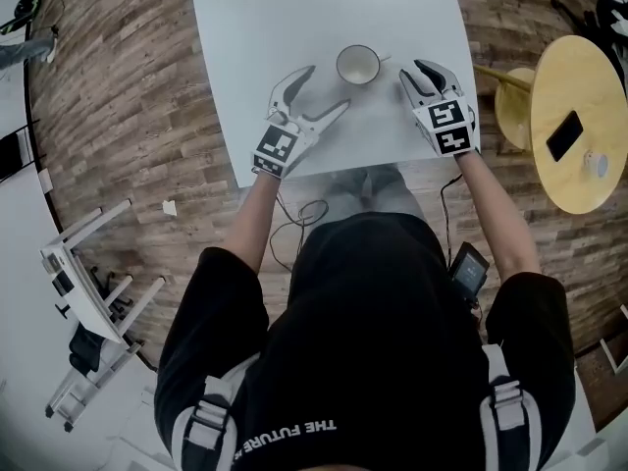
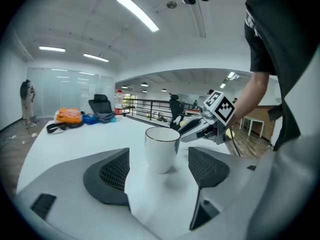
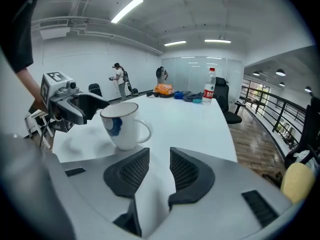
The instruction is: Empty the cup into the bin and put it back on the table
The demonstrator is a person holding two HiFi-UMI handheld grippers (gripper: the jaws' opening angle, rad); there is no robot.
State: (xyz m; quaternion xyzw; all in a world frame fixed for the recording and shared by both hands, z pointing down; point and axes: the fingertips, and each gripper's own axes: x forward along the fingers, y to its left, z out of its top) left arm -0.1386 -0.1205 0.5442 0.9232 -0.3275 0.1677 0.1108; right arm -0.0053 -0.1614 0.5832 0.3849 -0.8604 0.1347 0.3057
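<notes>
Mug stands upright on the white table, untouched, left gripper at its seven o'clock with jaws wide apart, right gripper at three o'clock, jaws narrowly parted and empty, water bottle far beyond.

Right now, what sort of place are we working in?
Likely an open-plan office or lab: a long white table, a black office chair, glass partition walls and ceiling strip lights.

Wood floor, round yellow table
</notes>
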